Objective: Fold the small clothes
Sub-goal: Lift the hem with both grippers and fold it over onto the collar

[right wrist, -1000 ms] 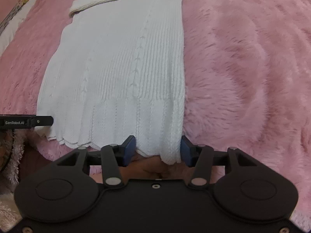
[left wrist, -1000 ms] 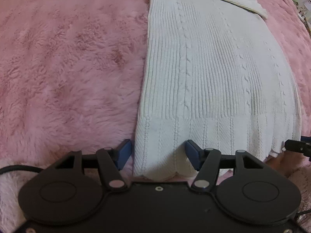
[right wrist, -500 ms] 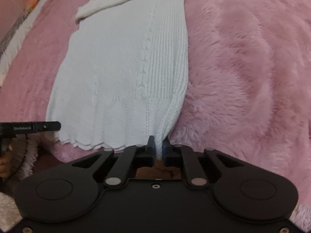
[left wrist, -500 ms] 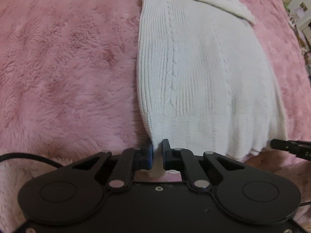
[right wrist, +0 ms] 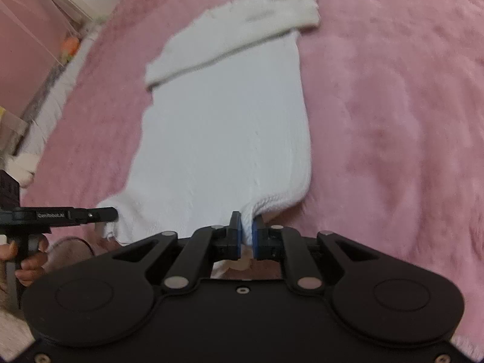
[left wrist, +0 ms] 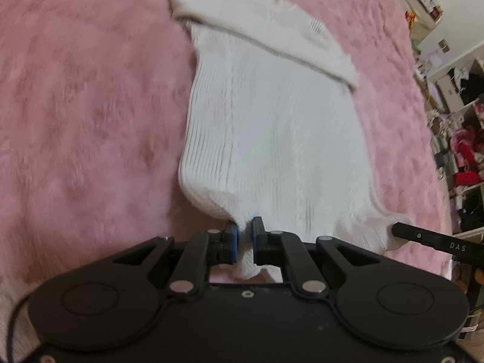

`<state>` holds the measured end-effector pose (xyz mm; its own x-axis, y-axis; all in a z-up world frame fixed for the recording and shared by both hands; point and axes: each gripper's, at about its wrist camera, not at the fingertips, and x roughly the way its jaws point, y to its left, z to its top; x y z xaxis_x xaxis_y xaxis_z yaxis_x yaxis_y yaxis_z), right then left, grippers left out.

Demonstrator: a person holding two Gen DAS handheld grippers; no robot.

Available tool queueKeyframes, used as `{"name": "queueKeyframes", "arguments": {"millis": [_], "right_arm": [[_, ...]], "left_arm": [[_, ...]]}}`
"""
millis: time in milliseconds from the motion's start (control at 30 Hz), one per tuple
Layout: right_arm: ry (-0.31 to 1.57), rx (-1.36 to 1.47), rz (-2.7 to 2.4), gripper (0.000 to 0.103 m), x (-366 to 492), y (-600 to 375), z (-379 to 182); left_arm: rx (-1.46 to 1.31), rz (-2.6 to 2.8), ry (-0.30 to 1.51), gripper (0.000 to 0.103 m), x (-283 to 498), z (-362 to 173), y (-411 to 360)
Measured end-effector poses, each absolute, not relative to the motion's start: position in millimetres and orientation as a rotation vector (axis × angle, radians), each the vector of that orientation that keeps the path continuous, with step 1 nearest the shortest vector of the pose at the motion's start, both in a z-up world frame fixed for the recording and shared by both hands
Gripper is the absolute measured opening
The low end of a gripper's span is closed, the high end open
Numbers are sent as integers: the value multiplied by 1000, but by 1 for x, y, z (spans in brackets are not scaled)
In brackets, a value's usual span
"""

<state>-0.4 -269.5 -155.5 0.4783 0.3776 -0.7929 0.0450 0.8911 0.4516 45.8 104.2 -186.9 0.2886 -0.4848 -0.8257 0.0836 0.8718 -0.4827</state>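
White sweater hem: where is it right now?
In both wrist views the white sweater lies on the pink blanket, its near hem pinched at the corners by the left gripper and right gripper.

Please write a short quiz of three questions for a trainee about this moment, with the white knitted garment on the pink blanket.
1. True or false: both hand-held grippers are open.
2. Which part of the white knitted garment does the left hand-held gripper hold: A) the folded top, B) a corner of the bottom hem?
3. On what does the garment lie?

Key:
1. False; the right hand-held gripper also pinches the hem.
2. B.
3. A pink fluffy blanket.
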Motion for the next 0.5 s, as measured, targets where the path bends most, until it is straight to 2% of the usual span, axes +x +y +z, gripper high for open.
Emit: {"name": "queueKeyframes", "arguments": {"millis": [200,500], "right_arm": [[975,454,221,8,42,-274,-133],[806,503,193,8,150,-299,-99]], "left_arm": [[-423,-423,1144,7,89,-158,108],[-453,-435,1008,7,200,-116,110]]}}
